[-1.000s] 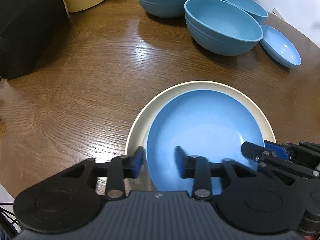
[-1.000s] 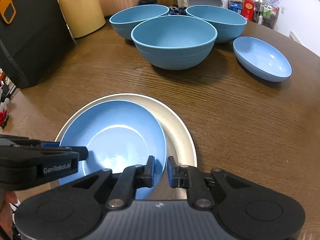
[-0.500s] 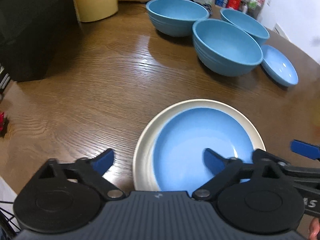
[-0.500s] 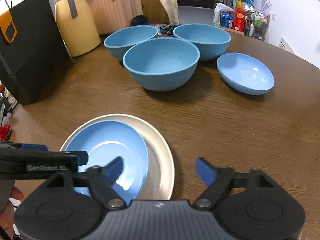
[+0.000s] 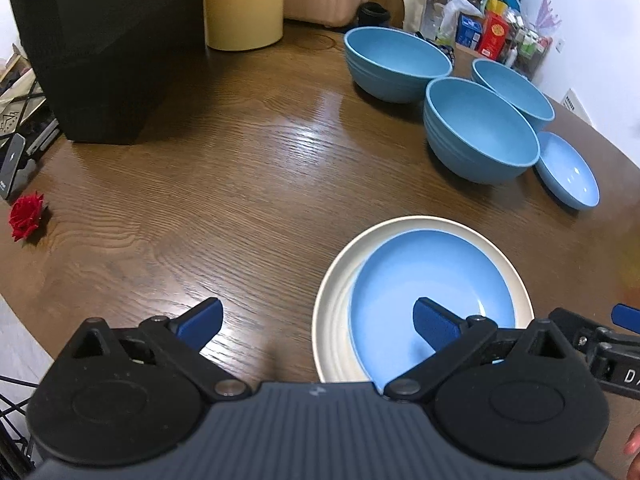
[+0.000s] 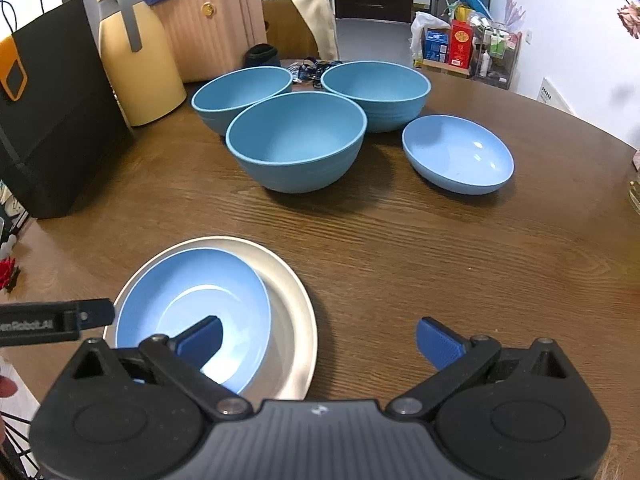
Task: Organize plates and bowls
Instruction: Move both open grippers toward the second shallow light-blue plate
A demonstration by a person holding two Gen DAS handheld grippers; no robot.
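A light blue plate (image 5: 432, 280) lies inside a wider cream plate (image 5: 336, 280) on the brown table, low in both views. My left gripper (image 5: 316, 312) hangs open above the cream plate's left rim and touches nothing. My right gripper (image 6: 316, 330) has its jaws opening above the plates' right side, with nothing between the pads; the blue plate (image 6: 192, 292) sits under its left finger. Three deep blue bowls (image 6: 296, 136) (image 6: 244, 88) (image 6: 376, 84) stand grouped at the back. A second shallow blue plate (image 6: 460, 152) rests to their right.
A black bag (image 6: 48, 100) and a yellow jug (image 6: 136, 64) stand at the back left, with a pink suitcase (image 6: 212, 24) behind them. A red flower (image 5: 26, 216) lies near the table's left edge. Bare wood lies between the stacked plates and the bowls.
Both grippers let go of the blue plate's rim, opened wide and lifted back from it. The blue plate now rests in the cream plate.
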